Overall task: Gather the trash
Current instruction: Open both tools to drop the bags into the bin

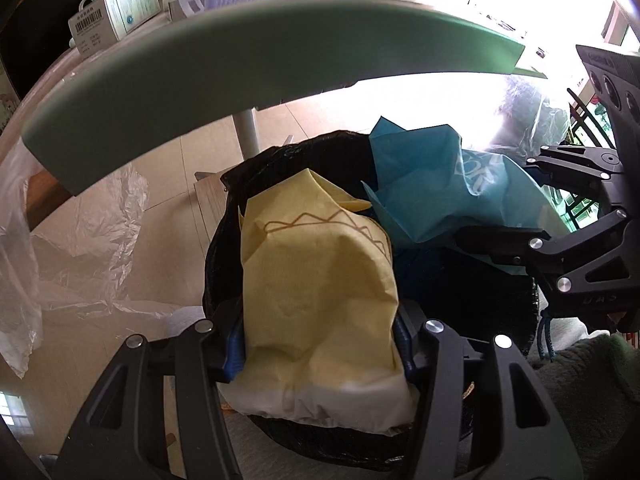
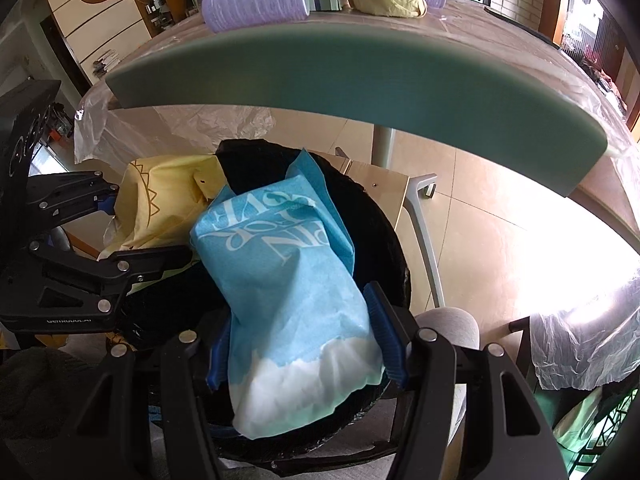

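Napkins (image 1: 320, 280) above bin rim (image 1: 224, 248)

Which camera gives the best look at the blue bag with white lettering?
The right wrist view: the blue bag fills the centre, held in the right gripper, its lettering visible. The left wrist view shows it only off to the side, crumpled.

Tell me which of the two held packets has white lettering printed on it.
The blue paper packet in the right gripper: it carries large white letters. The yellow paper packet in the left gripper shows only a brown zigzag line.
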Demonstrator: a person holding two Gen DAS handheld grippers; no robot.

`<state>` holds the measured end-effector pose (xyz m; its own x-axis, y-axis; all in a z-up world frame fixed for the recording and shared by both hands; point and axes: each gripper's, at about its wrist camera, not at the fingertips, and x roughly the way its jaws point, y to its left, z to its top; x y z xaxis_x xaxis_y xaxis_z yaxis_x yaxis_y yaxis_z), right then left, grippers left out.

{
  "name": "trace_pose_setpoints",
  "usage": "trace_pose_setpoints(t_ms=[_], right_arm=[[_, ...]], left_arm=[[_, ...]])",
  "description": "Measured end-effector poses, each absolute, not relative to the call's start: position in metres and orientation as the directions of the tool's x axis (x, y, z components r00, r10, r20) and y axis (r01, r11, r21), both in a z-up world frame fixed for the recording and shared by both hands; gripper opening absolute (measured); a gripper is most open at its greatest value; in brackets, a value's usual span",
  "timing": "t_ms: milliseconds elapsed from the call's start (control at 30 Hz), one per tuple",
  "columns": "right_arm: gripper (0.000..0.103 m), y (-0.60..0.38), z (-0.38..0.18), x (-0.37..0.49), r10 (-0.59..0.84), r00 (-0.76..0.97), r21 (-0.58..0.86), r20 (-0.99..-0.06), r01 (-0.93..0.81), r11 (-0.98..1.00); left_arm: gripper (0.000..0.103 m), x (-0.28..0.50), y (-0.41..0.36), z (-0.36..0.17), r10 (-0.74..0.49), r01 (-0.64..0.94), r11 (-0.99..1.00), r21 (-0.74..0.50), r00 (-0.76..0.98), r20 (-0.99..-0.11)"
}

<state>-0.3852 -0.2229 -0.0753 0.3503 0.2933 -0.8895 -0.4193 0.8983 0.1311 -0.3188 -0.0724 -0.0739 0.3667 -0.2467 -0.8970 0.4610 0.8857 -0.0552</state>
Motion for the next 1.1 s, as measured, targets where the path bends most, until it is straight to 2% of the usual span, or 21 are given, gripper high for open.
trace_pose_setpoints(t_ms=[433,500,567,633,1100], right_arm=[[0.059,-0.224,-0.085,-0.382,0.269,0.344,0.114,-0.9,-0.408,0.906],[0.06,-0.22,-0.083,-0.382,0.268,0.35,0.111,-0.898,-0.409,0.906],[0.07,-0.22,-0.079,-0.384,0.263,0.367,0.101,-0.892,-0.406,0.908],[0.073,-0.222,-0.077,-0.385,0.268,0.374,0.103,-0.888,-0.407,0.908],[0.076,-0.243,-0.046,-0.391,0.27,0.451,0.095,-0.85,-0.373,0.923]], left_arm=[[0.056,-0.319,-0.078,-0.084,-0.228,0.465,0.885,-0.035,0.366,-0.902],[0.06,-0.321,-0.078,-0.081,-0.23,0.468,0.883,-0.032,0.372,-0.899],[0.071,-0.322,-0.077,-0.079,-0.227,0.467,0.884,-0.019,0.394,-0.891],[0.078,-0.321,-0.074,-0.077,-0.234,0.465,0.885,-0.023,0.402,-0.885],[0.081,-0.322,-0.063,-0.057,-0.258,0.45,0.892,-0.047,0.422,-0.869]])
